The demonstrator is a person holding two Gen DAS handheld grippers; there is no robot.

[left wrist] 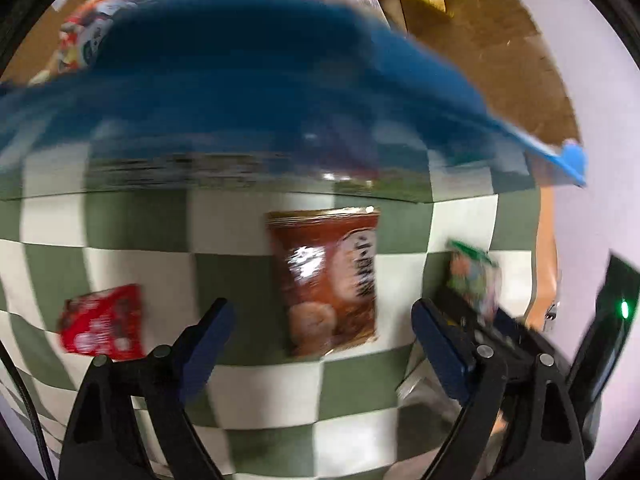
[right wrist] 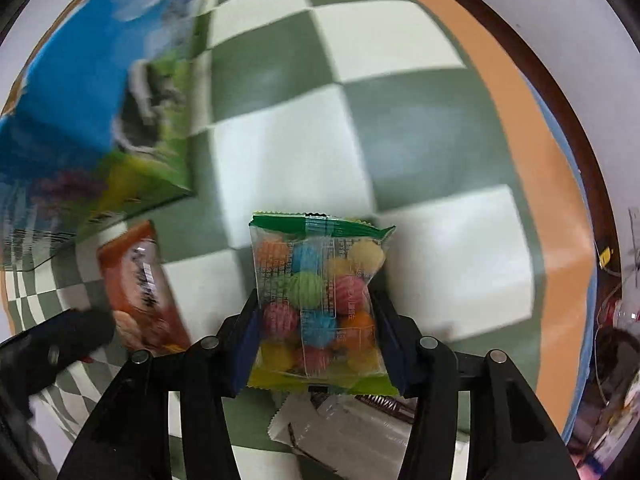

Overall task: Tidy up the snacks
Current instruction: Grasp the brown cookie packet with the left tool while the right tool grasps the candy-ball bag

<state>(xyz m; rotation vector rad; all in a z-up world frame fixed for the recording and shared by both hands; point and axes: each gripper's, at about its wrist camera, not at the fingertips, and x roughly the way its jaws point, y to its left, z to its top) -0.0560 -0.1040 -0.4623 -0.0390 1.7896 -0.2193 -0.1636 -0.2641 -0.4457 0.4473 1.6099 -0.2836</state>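
Left wrist view: left gripper [left wrist: 320, 332], fingers spread wide with nothing between the pads, pointing steeply down at the green-and-white checked cloth [left wrist: 248, 392]. Brown cookie packet [left wrist: 328, 280], centre of frame, lies flat on the cloth and lines up with the gap between the open fingers, not yet touched. Red packet [left wrist: 102, 322], lower left, flat on the cloth just outside the left finger. Blue carton [left wrist: 240, 92] fills the upper half, much blurred; more snack bags show above it at the top edge. At lower right the other gripper appears with a small candy bag in it. Right wrist view: right gripper [right wrist: 316, 328], fingers drawn in on the candy bag [right wrist: 318, 304], a clear pouch of coloured balls with a green top seam, held by its two side edges at centre frame above the cloth; a pale wrapper [right wrist: 344, 436] lies under it at the bottom. The brown cookie packet sits at lower left, the blue carton at upper left, the table's orange edge [right wrist: 532, 152] along the right. Handling note, as judgement: the candy pouch is slippery and pinched by its edges only, so it wants a level, unhurried carry; the left fingers should come down squarely astride the cookie packet's narrow width before closing, clear of the red packet.
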